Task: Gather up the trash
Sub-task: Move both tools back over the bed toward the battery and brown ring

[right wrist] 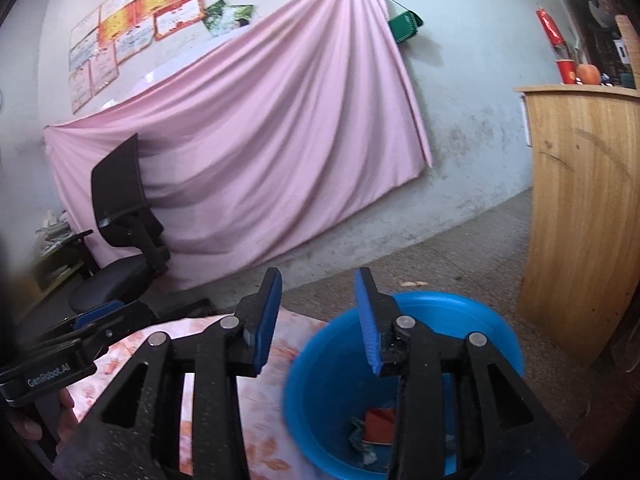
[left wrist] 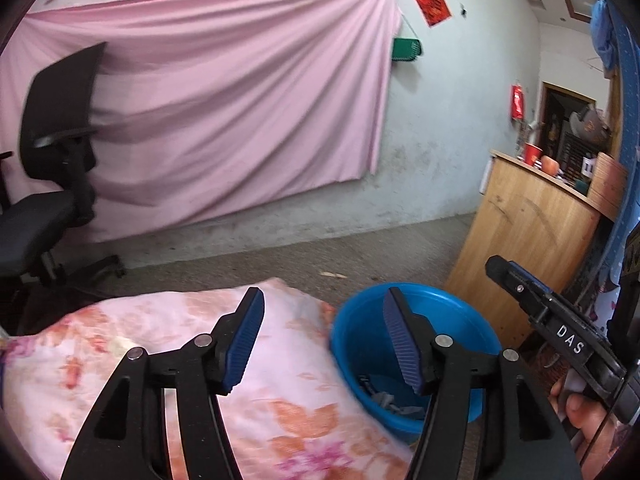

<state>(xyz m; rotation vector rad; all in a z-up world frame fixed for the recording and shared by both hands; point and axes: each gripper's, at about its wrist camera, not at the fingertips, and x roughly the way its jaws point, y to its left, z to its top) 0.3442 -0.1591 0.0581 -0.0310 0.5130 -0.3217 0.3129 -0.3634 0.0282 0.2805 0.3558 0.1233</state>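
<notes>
Right wrist view shows both the right gripper and left gripper spread and empty above the blue bin, already holding scraps, so the next reach should probably sweep the floral cloth slowly.

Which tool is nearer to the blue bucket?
Right. The right tool is open above the bucket's rim; the left tool, also open, hangs beside it, partly over the floral cloth.

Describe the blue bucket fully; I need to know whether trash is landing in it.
The blue bucket is a round, smooth, plastic-looking tub, upright and open-topped on the floor, beside the flowered cloth and near the wooden counter. At its bottom lie crumpled scraps and a red packet. Neither hand-held gripper touches it.
</notes>
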